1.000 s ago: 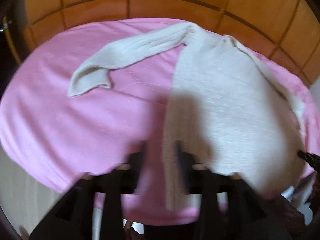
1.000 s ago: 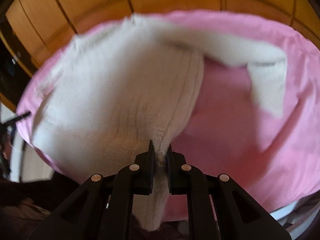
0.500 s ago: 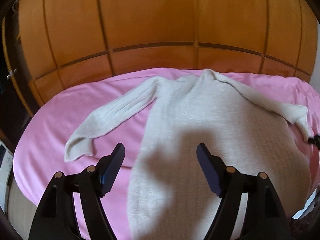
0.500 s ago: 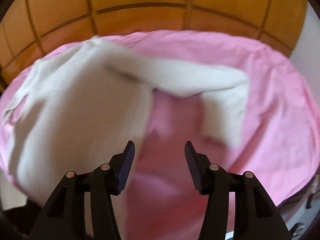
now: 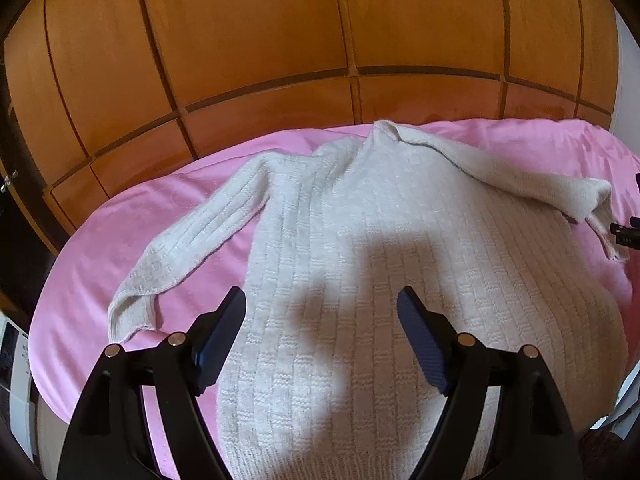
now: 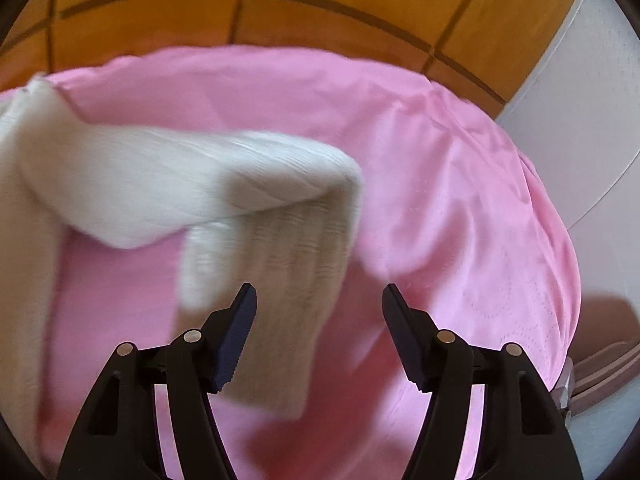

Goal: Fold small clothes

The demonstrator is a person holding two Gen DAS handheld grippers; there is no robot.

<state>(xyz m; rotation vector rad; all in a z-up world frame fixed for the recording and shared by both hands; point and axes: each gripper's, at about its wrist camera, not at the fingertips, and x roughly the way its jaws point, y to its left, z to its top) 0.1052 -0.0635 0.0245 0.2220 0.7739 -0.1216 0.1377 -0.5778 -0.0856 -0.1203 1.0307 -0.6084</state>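
Observation:
A cream knitted sweater (image 5: 384,272) lies flat on a pink sheet (image 5: 100,248), body toward me and collar at the far side. Its left sleeve (image 5: 192,244) stretches out to the left. The right sleeve (image 6: 256,216) bends at the elbow, cuff pointing toward me. My left gripper (image 5: 322,300) hovers over the sweater's lower body; its jaws are opening, with nothing between them. My right gripper (image 6: 318,292) hangs over the bent sleeve's cuff, jaws opening, pads clear of the cloth. The right gripper's tip (image 5: 626,236) shows at the left wrist view's right edge.
Orange wooden panelling (image 5: 280,40) rises right behind the bed. A white wall (image 6: 592,100) stands to the right of the bed. The pink sheet drops off at the left edge (image 5: 44,360) and at the right edge (image 6: 560,300).
My right gripper let go of the sweater's hem, opened, and swung right to the bent sleeve. The left gripper opened wider and pulled back and up, so the whole sweater shows.

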